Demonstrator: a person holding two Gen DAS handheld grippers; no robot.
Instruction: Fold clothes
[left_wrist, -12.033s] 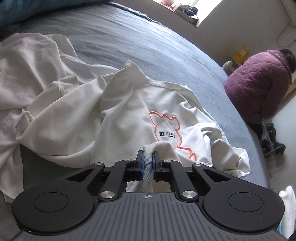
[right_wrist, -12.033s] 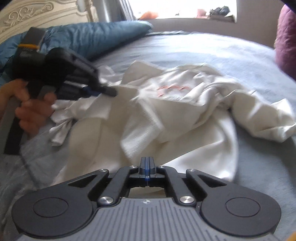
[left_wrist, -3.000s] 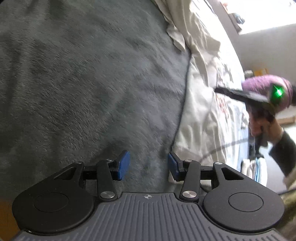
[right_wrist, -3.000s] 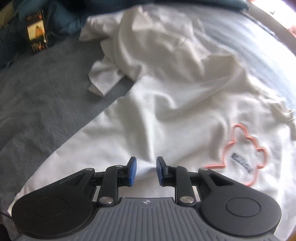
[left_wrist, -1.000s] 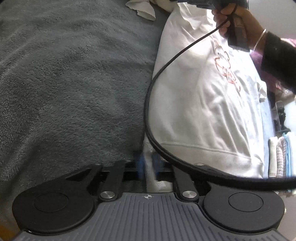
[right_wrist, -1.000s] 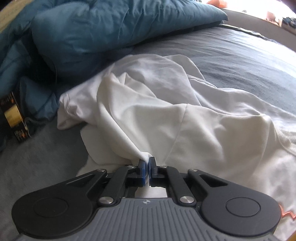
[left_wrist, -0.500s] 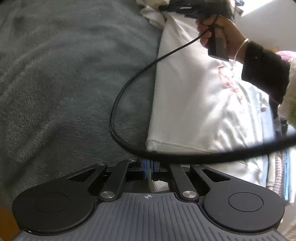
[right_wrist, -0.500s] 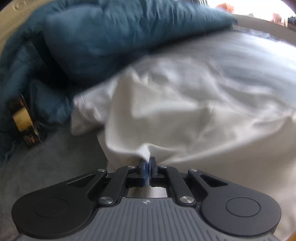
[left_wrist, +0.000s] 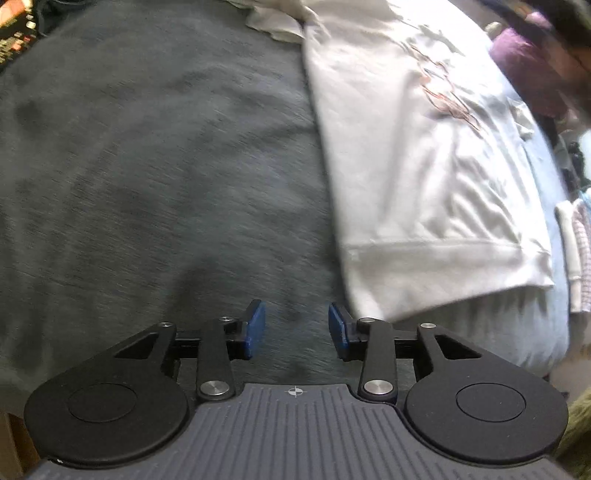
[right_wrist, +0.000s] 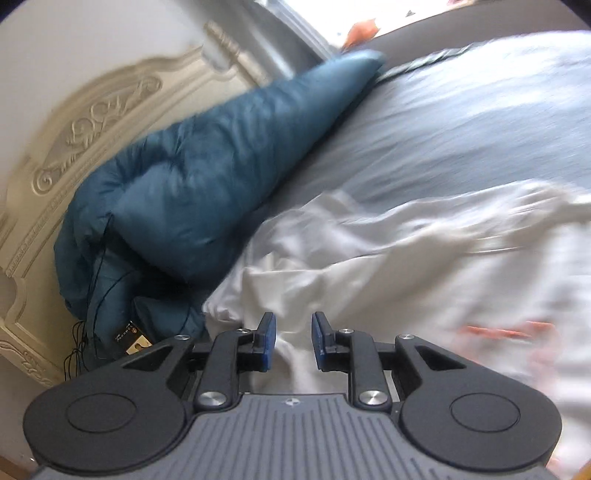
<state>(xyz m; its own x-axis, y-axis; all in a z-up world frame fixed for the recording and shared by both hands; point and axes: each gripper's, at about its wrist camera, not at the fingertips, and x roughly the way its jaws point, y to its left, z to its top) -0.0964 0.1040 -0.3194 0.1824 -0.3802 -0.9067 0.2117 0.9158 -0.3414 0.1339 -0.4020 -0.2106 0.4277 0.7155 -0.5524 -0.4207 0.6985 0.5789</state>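
The white sweatshirt (left_wrist: 424, 177) lay flat on the grey blanket (left_wrist: 147, 166), with its hem just beside the left gripper (left_wrist: 296, 328). This gripper's jaws had just been opening and stood apart over bare blanket, with nothing between them. Only the left view showed a person in a purple jacket (left_wrist: 524, 66) and folded cloths (left_wrist: 576, 251) at the bed's edge. Only the right view showed one blue duvet (right_wrist: 207, 177) and one carved headboard (right_wrist: 85, 122). The right gripper (right_wrist: 293, 341) had also just been opening; its pads were apart above white cloth (right_wrist: 332, 280), not pressing it.
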